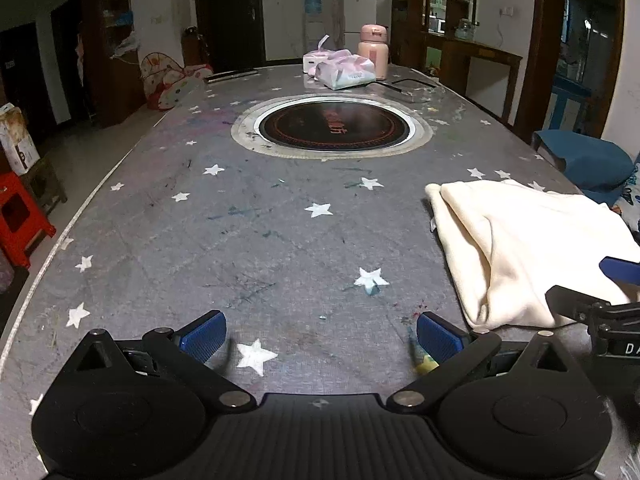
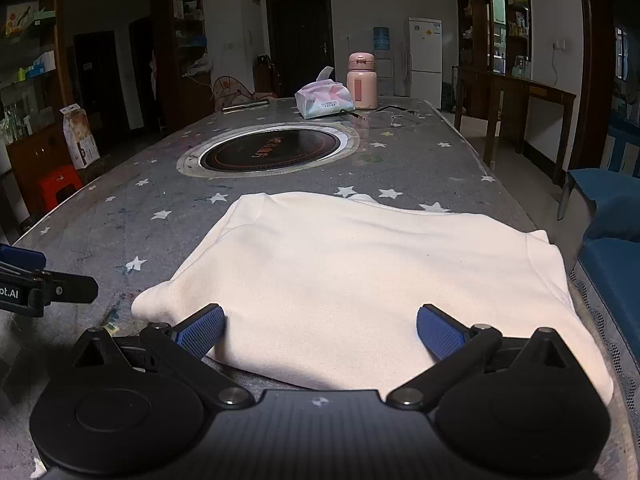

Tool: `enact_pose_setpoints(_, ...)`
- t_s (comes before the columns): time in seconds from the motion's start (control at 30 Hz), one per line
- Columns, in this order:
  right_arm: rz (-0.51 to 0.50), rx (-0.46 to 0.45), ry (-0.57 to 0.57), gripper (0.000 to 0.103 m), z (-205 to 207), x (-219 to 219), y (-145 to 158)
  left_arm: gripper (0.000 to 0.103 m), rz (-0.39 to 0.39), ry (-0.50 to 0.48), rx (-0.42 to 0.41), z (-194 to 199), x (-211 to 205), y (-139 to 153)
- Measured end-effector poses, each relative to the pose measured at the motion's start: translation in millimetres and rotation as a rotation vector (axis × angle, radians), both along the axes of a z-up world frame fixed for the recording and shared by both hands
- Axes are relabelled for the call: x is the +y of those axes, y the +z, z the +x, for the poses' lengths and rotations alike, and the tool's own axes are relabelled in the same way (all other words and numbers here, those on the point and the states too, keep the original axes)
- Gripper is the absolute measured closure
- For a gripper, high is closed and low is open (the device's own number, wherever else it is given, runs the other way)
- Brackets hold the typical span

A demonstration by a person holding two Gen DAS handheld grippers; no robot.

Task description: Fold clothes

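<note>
A cream garment (image 2: 360, 276) lies folded flat on the grey star-patterned table (image 1: 240, 240), near its right edge; it also shows in the left wrist view (image 1: 532, 248) at the right. My right gripper (image 2: 320, 334) is open and empty, its blue fingers just above the garment's near edge. My left gripper (image 1: 320, 336) is open and empty over bare tablecloth, left of the garment. The right gripper shows in the left wrist view (image 1: 616, 280) at the right edge.
A round black cooktop (image 1: 334, 126) is set in the table's middle. A tissue pack (image 1: 346, 70) and a pink flask (image 1: 374, 52) stand at the far end. A blue seat (image 2: 612, 264) is at the right, a red stool (image 1: 20, 216) at the left.
</note>
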State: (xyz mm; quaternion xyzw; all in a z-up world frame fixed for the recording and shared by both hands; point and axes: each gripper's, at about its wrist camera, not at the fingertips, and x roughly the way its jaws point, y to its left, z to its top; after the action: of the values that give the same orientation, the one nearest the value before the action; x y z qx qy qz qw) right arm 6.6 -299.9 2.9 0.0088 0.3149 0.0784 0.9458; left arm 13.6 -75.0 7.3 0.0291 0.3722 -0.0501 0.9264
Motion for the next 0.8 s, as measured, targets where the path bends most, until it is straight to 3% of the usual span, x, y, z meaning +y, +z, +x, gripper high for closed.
enact_pose_setpoints(0.2,0.005,0.006,0.000,0.000,-3,1,7,0.000,-0.021,0.009,0.044,3,6,-1)
enact_pose_setpoints(0.4,0.012,-0.015,-0.008,0.000,-12,5,21,0.000,0.038,-0.016,0.029,-1,2,-3)
enact_pose_setpoints(0.63,-0.034,-0.020,-0.004,0.000,-22,21,26,0.000,0.051,-0.036,0.020,-7,-1,-1)
enact_pose_setpoints(0.8,-0.043,-0.014,0.004,0.000,-29,28,24,0.000,0.008,-0.037,0.063,-8,2,-2)
